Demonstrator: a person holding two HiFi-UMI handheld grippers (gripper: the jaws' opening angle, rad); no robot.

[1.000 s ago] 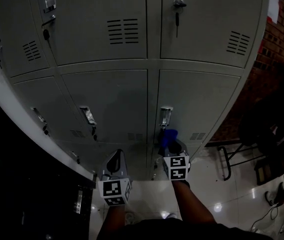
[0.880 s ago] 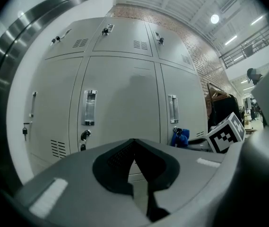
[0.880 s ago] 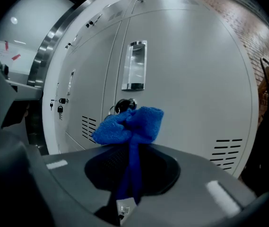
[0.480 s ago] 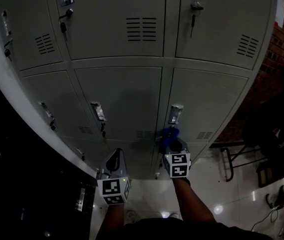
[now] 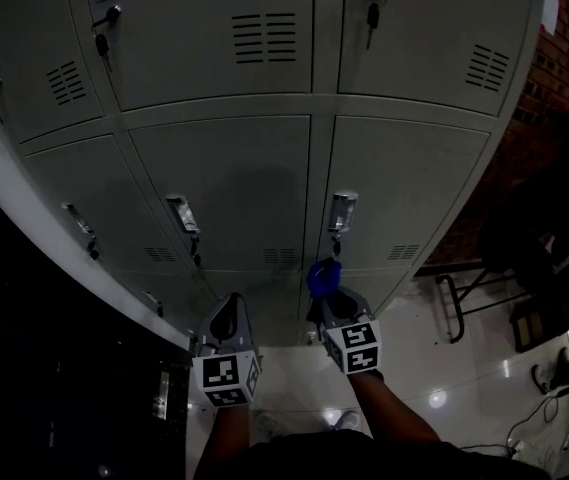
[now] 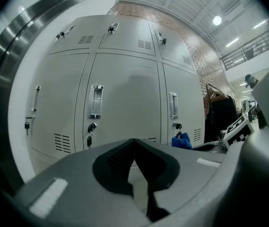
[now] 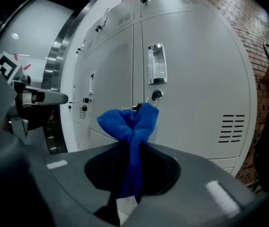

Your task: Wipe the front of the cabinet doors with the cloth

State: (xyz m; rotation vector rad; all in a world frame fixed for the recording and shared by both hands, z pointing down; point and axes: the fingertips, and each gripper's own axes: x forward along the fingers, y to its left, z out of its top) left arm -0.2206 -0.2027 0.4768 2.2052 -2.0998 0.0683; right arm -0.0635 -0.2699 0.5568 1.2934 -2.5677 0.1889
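Closely, right hand-held gripper [image 7: 130, 174] clamps cloth [image 7: 129, 122], left hand-held gripper [image 6: 135, 167] closed empty, head view shows cabinet doors [image 5: 234, 178]

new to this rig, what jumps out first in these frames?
The bright blue cloth stands out first, pinched in the right gripper and held up near the keyed lock of a lower door. Behind it, a wall of grey cabinet doors fills the head view. The left gripper sits at lower left, shut and empty.
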